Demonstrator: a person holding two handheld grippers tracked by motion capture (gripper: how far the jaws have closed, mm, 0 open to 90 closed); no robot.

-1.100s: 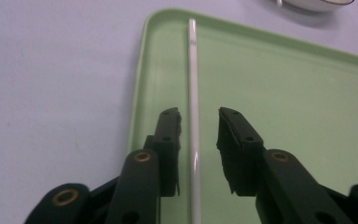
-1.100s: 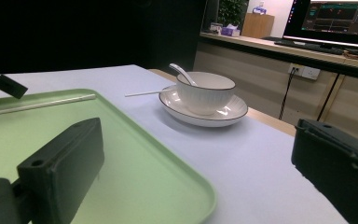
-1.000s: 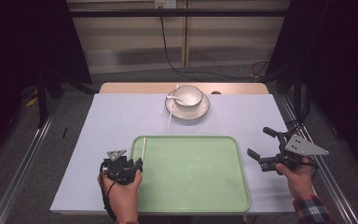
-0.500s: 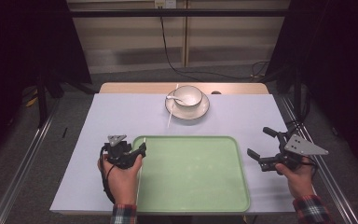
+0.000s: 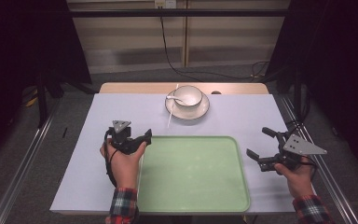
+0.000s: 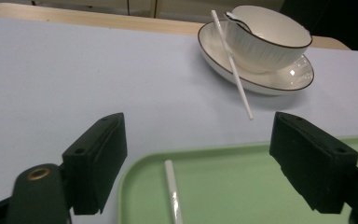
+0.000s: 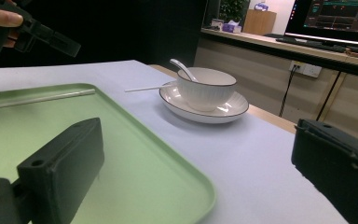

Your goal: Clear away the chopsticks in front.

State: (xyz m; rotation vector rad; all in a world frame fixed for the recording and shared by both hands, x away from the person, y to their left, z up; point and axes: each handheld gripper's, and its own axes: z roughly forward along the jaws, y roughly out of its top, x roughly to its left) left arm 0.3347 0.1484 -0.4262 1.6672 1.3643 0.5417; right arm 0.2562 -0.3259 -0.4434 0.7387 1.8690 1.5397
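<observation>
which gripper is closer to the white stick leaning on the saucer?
Left. The left gripper sits just below and left of the white stick, jaws open toward it. The right gripper is off the green tray's right edge, much farther away.

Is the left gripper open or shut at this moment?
Open. The left gripper has its two black jaws standing far apart, nothing between them.

Tray [image 5: 193, 175] low in your high view, bowl [image 5: 188, 96] above it.
You had one chopstick [image 6: 174, 194] in the tray by its left rim, another [image 6: 232, 64] leaning on the saucer [image 5: 203, 110], the spoon [image 5: 172, 98] in the bowl, your grippers [image 5: 139, 138] [image 5: 264, 149] flanking the tray.
</observation>
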